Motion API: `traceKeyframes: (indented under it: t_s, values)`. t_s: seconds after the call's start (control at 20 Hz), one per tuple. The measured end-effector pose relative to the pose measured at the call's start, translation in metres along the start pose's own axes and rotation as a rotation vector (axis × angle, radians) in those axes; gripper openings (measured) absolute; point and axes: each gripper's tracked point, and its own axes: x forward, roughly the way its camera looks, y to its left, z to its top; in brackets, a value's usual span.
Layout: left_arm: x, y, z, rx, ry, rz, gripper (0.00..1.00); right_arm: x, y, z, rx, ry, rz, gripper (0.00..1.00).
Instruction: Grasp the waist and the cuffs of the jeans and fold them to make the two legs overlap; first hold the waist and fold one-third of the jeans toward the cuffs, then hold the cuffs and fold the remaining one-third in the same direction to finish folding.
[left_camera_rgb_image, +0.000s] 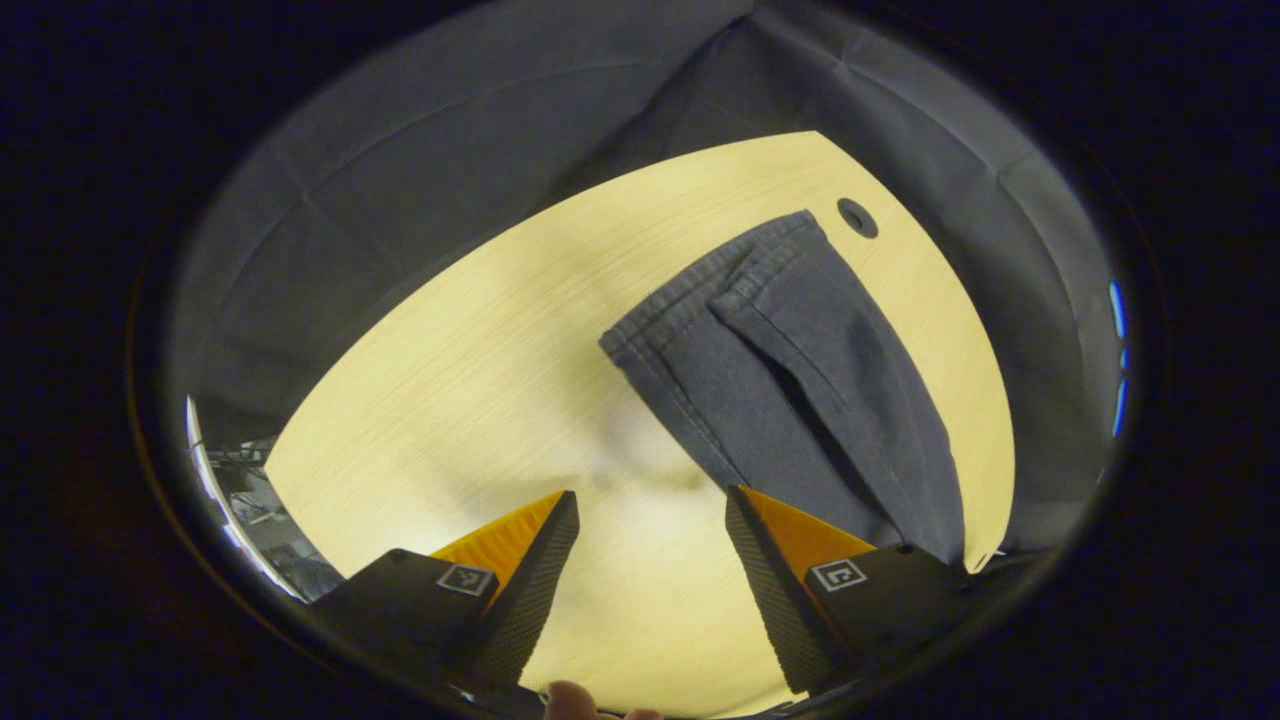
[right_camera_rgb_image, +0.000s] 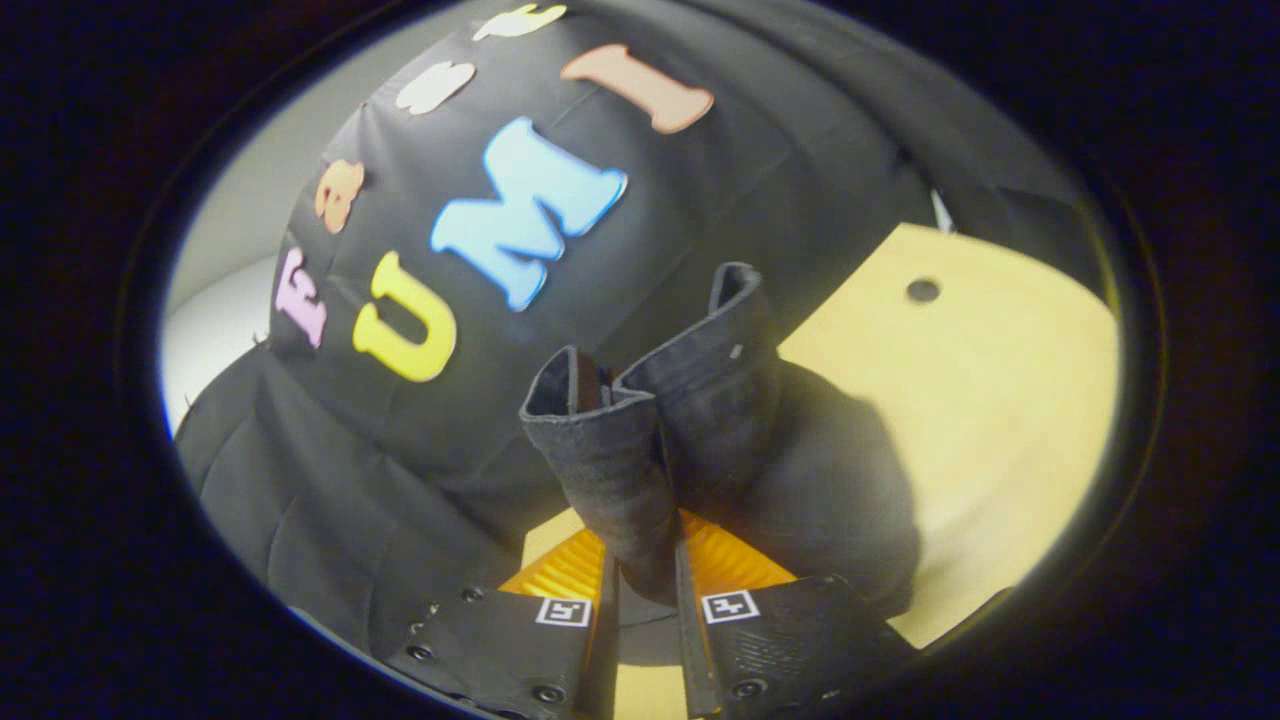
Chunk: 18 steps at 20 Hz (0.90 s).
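Observation:
The dark grey jeans (left_camera_rgb_image: 800, 390) lie on the light wooden table (left_camera_rgb_image: 480, 380) in the left gripper view, a long folded strip with a stitched, banded end pointing away. My left gripper (left_camera_rgb_image: 652, 495) hovers open over bare table just left of the cloth, its right finger close beside the jeans' near part. In the right gripper view my right gripper (right_camera_rgb_image: 645, 560) is shut on the jeans (right_camera_rgb_image: 650, 430). Two open leg cuffs stand up above its fingers, lifted off the table (right_camera_rgb_image: 1000, 400).
A round cable hole (left_camera_rgb_image: 857, 217) sits in the table beyond the jeans, and the cable hole (right_camera_rgb_image: 922, 290) also appears at the right. Black cloth walls enclose the table on all far sides. A person's fingertip (left_camera_rgb_image: 570, 700) shows at the bottom edge.

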Motion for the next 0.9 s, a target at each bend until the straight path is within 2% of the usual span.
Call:
traceKeyframes:
  t_s: [0.1, 0.25, 0.35, 0.45, 0.5, 0.6, 0.65, 0.75, 0.8, 0.85, 0.9]
  values:
    - [-0.002, 0.01, 0.008, -0.01, -0.006, -0.005, 0.99, 0.03, -0.004, -0.063, 0.043, 0.137, -0.026, 0.25]
    - [0.0, 0.02, 0.026, 0.006, -0.009, 0.008, 0.99, 0.046, -0.031, -0.149, 0.051, 0.314, -0.132, 0.25]
    - [0.003, 0.03, 0.041, 0.014, -0.027, 0.018, 0.99, 0.053, -0.048, -0.171, 0.02, 0.317, -0.178, 0.25]
    - [-0.001, 0.044, 0.047, 0.011, -0.026, 0.033, 0.99, 0.053, -0.042, -0.168, 0.076, 0.312, -0.209, 0.27]
    - [-0.001, 0.048, 0.05, 0.004, -0.02, 0.036, 0.99, 0.052, -0.037, -0.166, 0.106, 0.308, -0.215, 0.36]
    - [0.006, 0.051, 0.052, -0.016, -0.01, 0.053, 0.99, 0.048, -0.035, -0.158, 0.093, 0.289, -0.201, 0.44]
    - [0.008, 0.051, 0.053, -0.024, -0.012, 0.052, 0.99, 0.049, -0.032, -0.159, 0.088, 0.287, -0.206, 0.45]
    - [0.005, 0.045, 0.06, -0.028, -0.043, 0.037, 0.99, 0.035, -0.02, -0.166, 0.086, 0.32, -0.174, 0.63]
    - [0.003, 0.045, 0.066, -0.017, -0.066, 0.039, 0.98, 0.001, -0.009, -0.17, 0.084, 0.337, -0.159, 0.81]
    - [0.001, 0.044, 0.075, 0.002, -0.098, 0.041, 0.98, 0.008, -0.013, -0.167, 0.068, 0.345, -0.148, 1.0]
    - [-0.001, 0.042, 0.084, 0.025, -0.13, 0.047, 0.98, -0.002, -0.015, -0.168, 0.043, 0.343, -0.149, 0.96]
